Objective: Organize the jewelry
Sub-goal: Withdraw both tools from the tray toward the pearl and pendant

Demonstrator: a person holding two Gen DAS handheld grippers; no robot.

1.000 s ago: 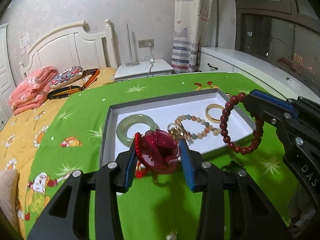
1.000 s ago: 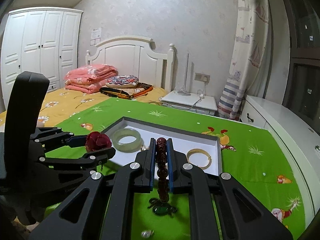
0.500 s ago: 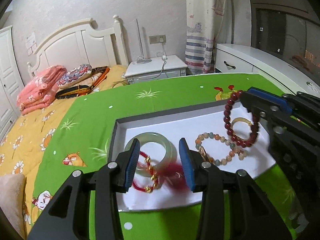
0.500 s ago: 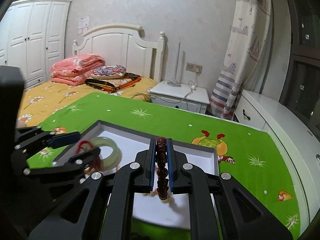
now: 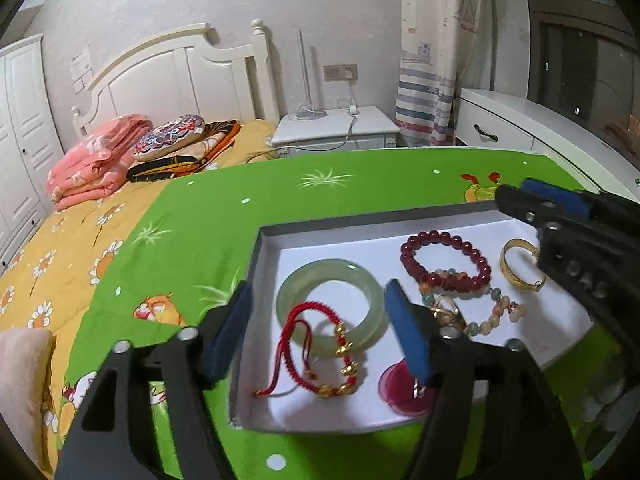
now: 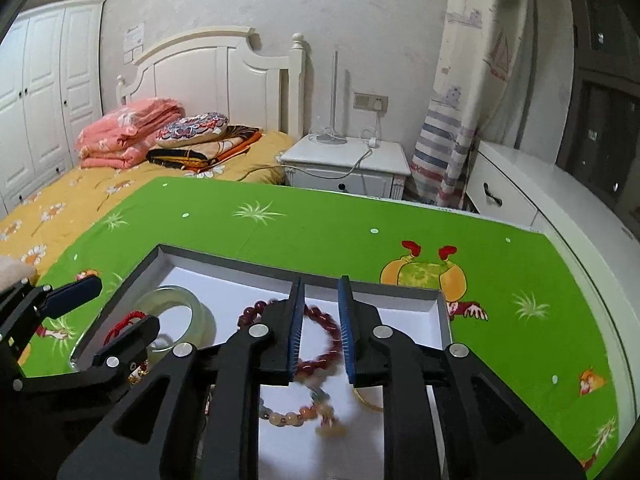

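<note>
Green cartoon-print cloth [image 5: 280, 200] fills mid frame. Upper left: white headboard [image 5: 180, 68], folded pink blanket [image 5: 96, 160] w/ patterned pillow [image 5: 168, 142] just beside it on yellow flowered sheet [image 5: 52, 252]. White wardrobe [image 6: 48, 88] at far left edge. Top center: white nightstand [image 5: 336, 128], wall socket [image 5: 340, 73] above w/ charger cable. Striped curtain [image 5: 432, 60] upper right, white dresser [image 5: 512, 128] beside it.

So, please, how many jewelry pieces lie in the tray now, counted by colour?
Tray contents:
Red: 3 - dark red bead bracelet, red cord bracelet with gold beads, red flower piece
Green: 1 - jade bangle
Gold: 1 - gold bangle
Mixed pastel: 1 - pastel bead bracelet
Total: 6
</note>
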